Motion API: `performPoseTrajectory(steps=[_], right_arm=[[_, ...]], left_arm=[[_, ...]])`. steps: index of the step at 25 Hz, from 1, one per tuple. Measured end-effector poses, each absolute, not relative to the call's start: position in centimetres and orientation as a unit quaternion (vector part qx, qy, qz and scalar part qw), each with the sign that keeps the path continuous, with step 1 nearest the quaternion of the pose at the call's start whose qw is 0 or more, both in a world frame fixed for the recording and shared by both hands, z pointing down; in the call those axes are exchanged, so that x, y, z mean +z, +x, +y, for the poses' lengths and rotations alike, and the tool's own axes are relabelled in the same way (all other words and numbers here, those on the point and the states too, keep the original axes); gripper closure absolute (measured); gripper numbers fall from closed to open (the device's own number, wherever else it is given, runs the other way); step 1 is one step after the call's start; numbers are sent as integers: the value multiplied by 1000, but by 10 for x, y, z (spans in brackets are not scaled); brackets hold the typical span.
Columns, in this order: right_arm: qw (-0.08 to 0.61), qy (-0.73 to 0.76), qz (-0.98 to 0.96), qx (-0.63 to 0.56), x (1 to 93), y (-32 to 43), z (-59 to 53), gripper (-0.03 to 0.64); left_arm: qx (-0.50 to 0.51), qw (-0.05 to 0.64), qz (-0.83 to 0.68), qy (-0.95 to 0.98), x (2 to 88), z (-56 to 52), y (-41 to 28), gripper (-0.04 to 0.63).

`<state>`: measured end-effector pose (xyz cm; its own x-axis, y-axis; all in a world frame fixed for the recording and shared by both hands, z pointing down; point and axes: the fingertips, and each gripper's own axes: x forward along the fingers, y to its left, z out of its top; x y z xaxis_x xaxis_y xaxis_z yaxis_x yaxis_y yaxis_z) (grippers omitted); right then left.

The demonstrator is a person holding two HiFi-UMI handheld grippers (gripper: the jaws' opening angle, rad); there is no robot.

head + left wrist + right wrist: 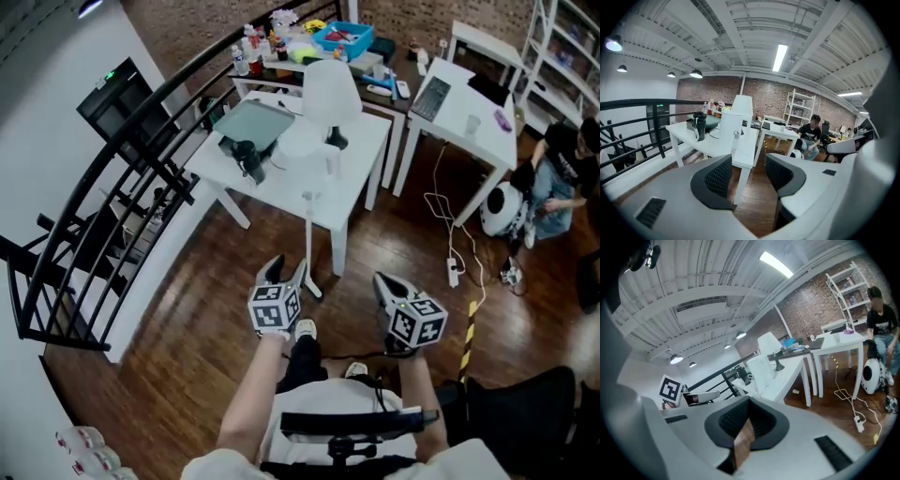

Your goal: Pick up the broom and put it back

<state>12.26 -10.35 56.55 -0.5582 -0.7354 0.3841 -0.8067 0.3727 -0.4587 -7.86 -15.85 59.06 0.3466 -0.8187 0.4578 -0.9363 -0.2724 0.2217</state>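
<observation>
Floor point(187, 309): dark wood planks, glossy, catching glare. Tabletop point(361, 178): white, smooth, matt. Railing point(647, 104): black metal, satin finish. Wall point(773, 98): rough red brick. Left claw point(747, 173): smooth matt grey plastic shell; pads point(719, 177) black, finely dimpled. Broom point(310, 239): smooth white handle.

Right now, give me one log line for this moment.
left tool open, empty | right tool shut, empty | broom upright against white table, not yet grasped

Left tool point(286, 271) jaws apart, empty; right tool point(386, 281) jaws together; both angled down.
</observation>
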Motion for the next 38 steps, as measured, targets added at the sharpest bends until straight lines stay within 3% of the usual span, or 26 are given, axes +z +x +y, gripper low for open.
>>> performPoseTrajectory(steps=[15,25,30,38], right_arm=[[42,578,-747,326,580,92,-196,602],[68,612,-723,314,580,143,-184,603],[65,609,-726,312,574,160,-186,603],[64,560,-765,312,569,142,-211,602]], left_arm=[[235,174,-455,841,660,-336,-75,370],[269,175,-434,842,703,-369,-44,379],[271,172,-443,837,705,-372,-40,499],[265,175,-484,815,692,-347,-70,494]])
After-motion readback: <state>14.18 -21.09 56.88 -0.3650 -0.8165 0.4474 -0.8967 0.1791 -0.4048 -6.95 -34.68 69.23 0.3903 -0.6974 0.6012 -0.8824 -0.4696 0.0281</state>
